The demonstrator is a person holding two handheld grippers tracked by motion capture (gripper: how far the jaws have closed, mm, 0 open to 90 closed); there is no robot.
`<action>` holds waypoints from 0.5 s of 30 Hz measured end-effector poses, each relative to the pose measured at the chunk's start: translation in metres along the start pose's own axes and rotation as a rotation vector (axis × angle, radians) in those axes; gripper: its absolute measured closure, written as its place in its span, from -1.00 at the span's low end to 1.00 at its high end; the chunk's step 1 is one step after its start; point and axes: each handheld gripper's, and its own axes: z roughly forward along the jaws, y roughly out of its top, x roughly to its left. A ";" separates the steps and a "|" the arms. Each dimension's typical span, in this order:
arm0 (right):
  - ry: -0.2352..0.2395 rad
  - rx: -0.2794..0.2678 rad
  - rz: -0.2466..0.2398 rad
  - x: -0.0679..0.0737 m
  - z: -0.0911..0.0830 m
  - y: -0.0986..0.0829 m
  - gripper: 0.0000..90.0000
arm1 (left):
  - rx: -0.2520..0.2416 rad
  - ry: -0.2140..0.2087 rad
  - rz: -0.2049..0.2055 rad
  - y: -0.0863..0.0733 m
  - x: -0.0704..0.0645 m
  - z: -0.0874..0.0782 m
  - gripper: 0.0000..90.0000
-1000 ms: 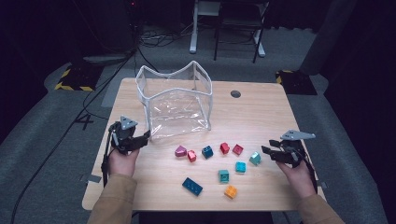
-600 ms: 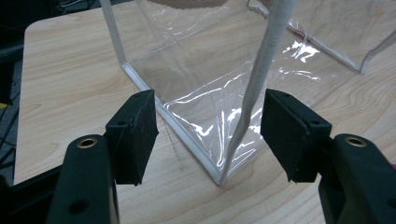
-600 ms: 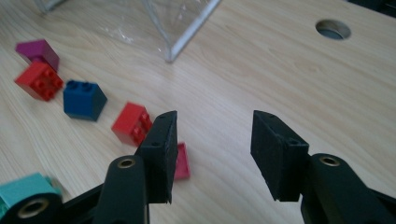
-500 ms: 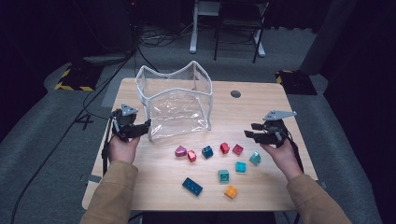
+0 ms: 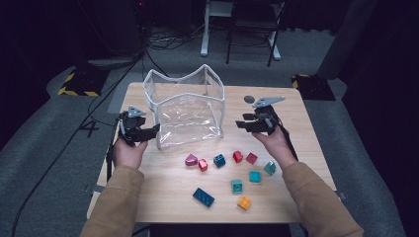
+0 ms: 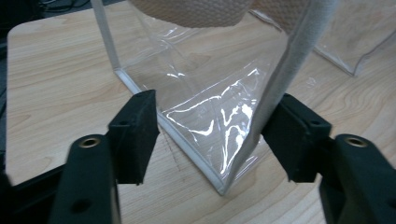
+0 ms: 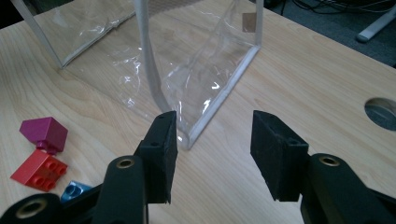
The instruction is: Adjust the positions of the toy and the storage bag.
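Left gripper (image 5: 150, 131), jaws apart, at the clear bag's (image 5: 188, 116) 9 o'clock corner; right gripper (image 5: 241, 124), jaws apart, at its 3 o'clock corner.

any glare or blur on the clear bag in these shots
Left gripper view: bright white glare streaks on the clear bag, and its near white rim is soft, out of focus. Right gripper view: smaller glints on the plastic, grain sharp on the table. High view: dim surroundings, faint sheen on the bag's front.
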 end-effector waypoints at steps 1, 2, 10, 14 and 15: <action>0.003 0.003 -0.009 0.000 0.004 0.003 0.14 | 0.002 -0.007 0.005 0.000 0.000 0.000 -0.08; 0.008 0.009 -0.011 0.001 0.008 0.006 0.14 | 0.001 -0.018 0.007 0.001 0.000 0.000 0.01; 0.075 0.021 -0.068 0.024 0.037 0.021 0.41 | 0.019 -0.033 0.051 0.002 -0.010 0.004 0.62; 0.062 0.039 -0.082 0.029 0.043 0.024 0.84 | 0.030 -0.026 0.078 0.003 -0.018 0.004 0.88; 0.062 0.039 -0.082 0.029 0.043 0.024 0.84 | 0.030 -0.026 0.078 0.003 -0.018 0.004 0.89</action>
